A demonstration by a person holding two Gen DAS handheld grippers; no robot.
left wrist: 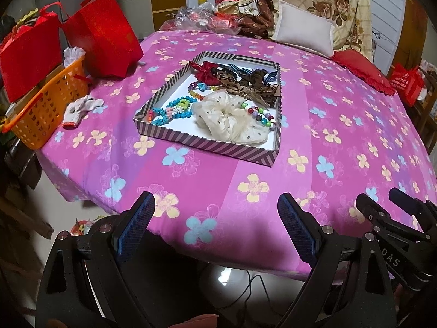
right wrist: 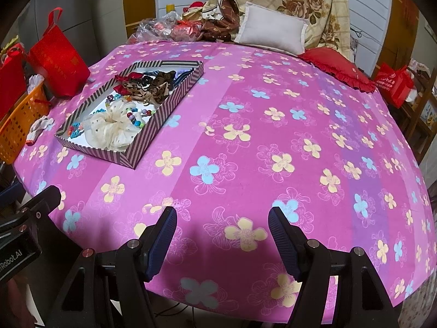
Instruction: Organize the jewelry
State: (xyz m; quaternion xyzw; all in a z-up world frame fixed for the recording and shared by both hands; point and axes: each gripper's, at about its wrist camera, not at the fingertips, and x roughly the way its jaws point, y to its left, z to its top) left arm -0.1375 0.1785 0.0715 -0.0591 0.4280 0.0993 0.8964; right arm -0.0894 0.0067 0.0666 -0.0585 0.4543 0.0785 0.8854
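Note:
A striped shallow box [left wrist: 207,150] [right wrist: 164,106] sits on the pink flowered cloth. It holds a cream dotted scrunchie [left wrist: 229,117] [right wrist: 112,128], a turquoise bead bracelet [left wrist: 166,113], a multicoloured bead bracelet [left wrist: 260,116] [right wrist: 135,119], leopard-print bows [left wrist: 240,82] [right wrist: 153,87] and a red bow [left wrist: 206,72]. My left gripper [left wrist: 215,207] is open and empty above the near table edge, well short of the box. My right gripper [right wrist: 222,218] is open and empty over bare cloth, to the right of the box. The right gripper's body also shows in the left wrist view [left wrist: 401,218].
An orange basket [left wrist: 46,104] and red gift bags [left wrist: 106,30] stand at the left edge, with a white glove [left wrist: 82,109] beside them. A white cushion [right wrist: 273,31], a red cushion [right wrist: 338,68] and clutter lie at the back.

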